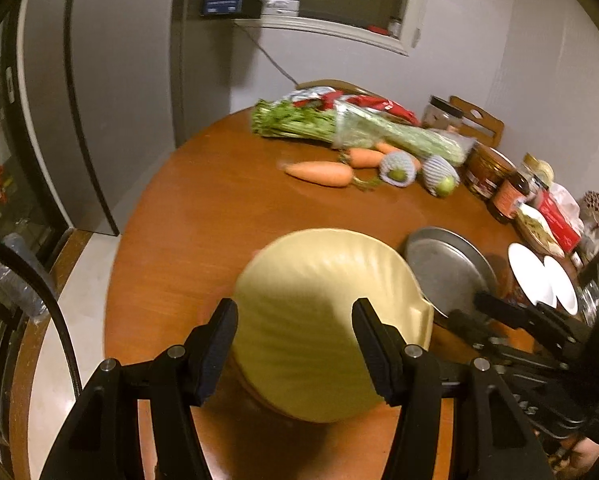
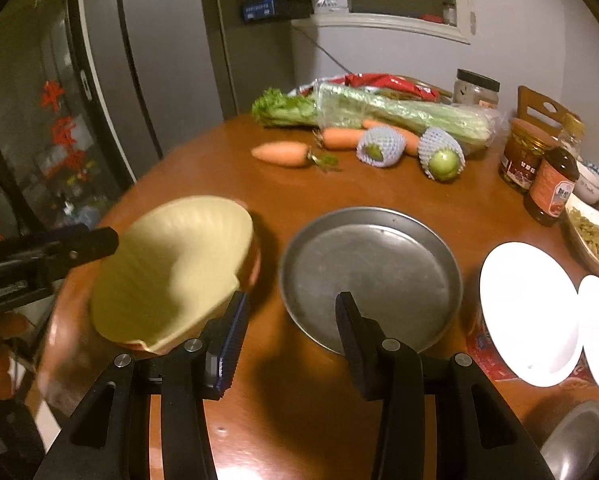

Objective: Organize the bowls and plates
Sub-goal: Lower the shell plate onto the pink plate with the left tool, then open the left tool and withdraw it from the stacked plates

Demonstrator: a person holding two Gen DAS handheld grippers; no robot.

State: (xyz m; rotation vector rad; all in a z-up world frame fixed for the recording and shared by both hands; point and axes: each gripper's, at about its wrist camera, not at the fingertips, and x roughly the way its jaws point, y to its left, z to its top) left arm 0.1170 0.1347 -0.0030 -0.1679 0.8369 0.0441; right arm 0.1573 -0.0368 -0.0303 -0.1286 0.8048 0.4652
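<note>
Left wrist view showed the left gripper (image 1: pixel 295 344) with its two black fingers set either side of a pale yellow shell-shaped bowl (image 1: pixel 319 320), which was tilted up off the round wooden table (image 1: pixel 203 216). The bowl filled the gap between the jaws, and both pads appeared to press on its ribbed outside, though blur made the contact hard to confirm. To its right lay a grey metal plate (image 1: pixel 443 268) flat on the table, and beyond that two white plates (image 1: pixel 529 276) overlapping near the table's edge. The right gripper (image 1: pixel 475 312) reached in from the right, its tips over the near rim of the metal plate.

From the right wrist view, the right gripper (image 2: pixel 291 320) stood partly open with nothing between its jaws; its left finger was just beside the yellow bowl's lower rim, its right finger over the metal plate (image 2: pixel 371 264). The bowl (image 2: pixel 167 272) leaned with its opening towards the camera, held at its far left side by the left gripper (image 2: pixel 99 244).

Farther back on the table lay carrots (image 2: pixel 283 154), bagged celery (image 2: pixel 379 112), two fruits in foam netting (image 2: pixel 439 160) and several jars (image 2: pixel 519 164).
</note>
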